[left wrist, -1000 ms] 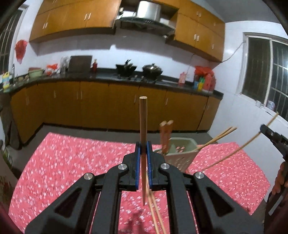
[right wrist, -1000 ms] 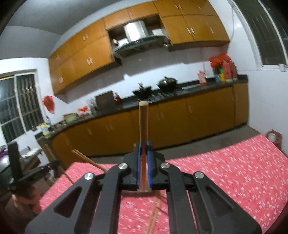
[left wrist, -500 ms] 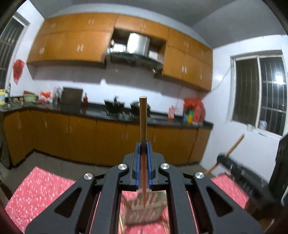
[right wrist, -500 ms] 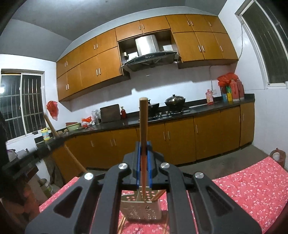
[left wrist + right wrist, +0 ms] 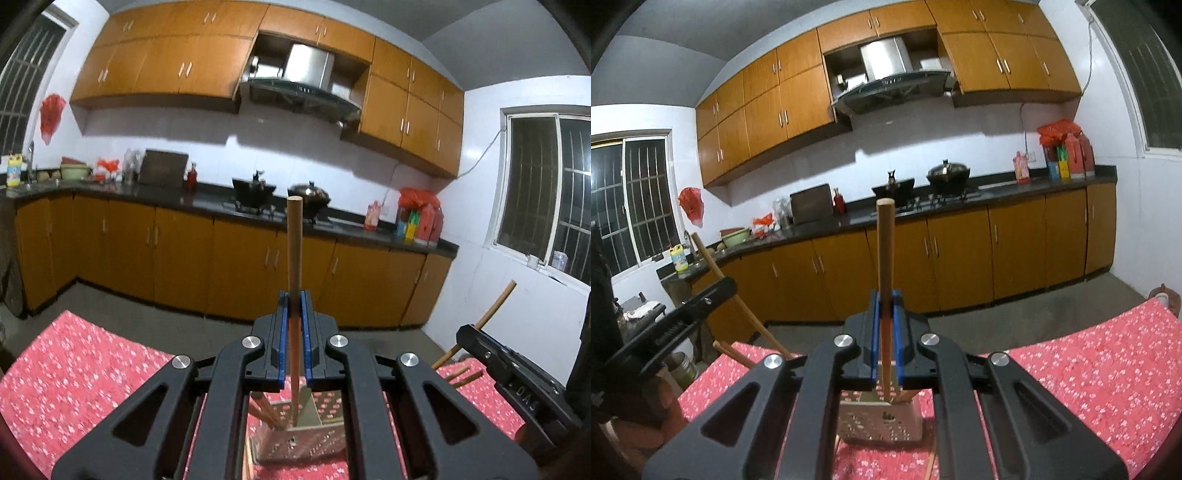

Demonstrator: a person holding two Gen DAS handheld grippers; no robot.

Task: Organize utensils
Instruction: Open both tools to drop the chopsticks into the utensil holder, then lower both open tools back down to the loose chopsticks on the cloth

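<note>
Now two clamped chopsticks above perforated metal holder.

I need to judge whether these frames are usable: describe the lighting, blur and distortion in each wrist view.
Left wrist view: strong fisheye bend in the orange wall cabinets, dark vignette in the corners, dim indoor light with night outside the barred window; the red flowered tablecloth is slightly smeared. Right wrist view: the same curvature and vignette, the upright wooden chopstick sharp, the perforated metal holder dim beneath the gripper.

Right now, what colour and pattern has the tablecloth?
Red tablecloth with small white flowers, clearest in the right wrist view.
</note>
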